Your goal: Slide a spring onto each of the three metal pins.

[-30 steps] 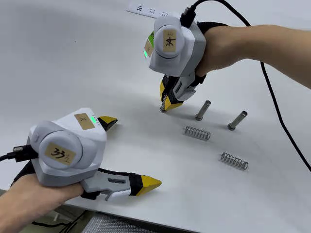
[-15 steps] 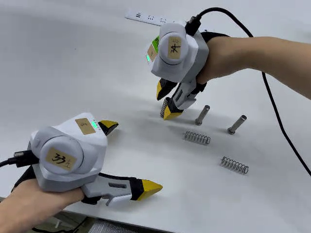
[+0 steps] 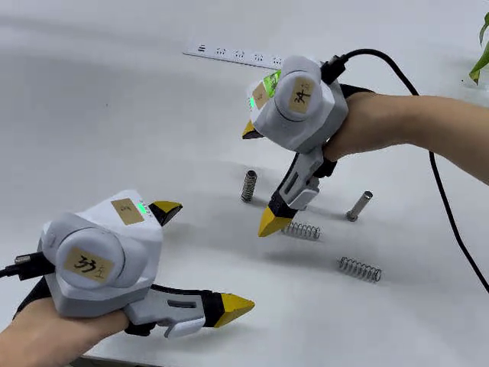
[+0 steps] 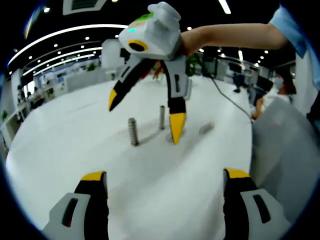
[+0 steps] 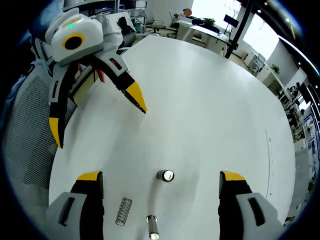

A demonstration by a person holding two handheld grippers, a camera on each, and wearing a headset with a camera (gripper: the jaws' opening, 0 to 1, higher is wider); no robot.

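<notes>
The right claw (image 3: 260, 176) hangs wide open and empty, the sprung pin (image 3: 249, 186) just beside it. One pin done, likely; next it must close on the loose spring (image 3: 304, 229) lying by its lower tip. The left claw (image 3: 200, 257) gapes empty, well apart.

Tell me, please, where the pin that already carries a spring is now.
In the head view, the sprung pin stands upright near the centre, just left of the open right gripper, with a loose spring to its lower right.

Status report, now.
Left gripper open, right gripper open, both empty. Sprung pin upright. Two loose springs, bare pin lying flat. Nothing in the way.
</notes>
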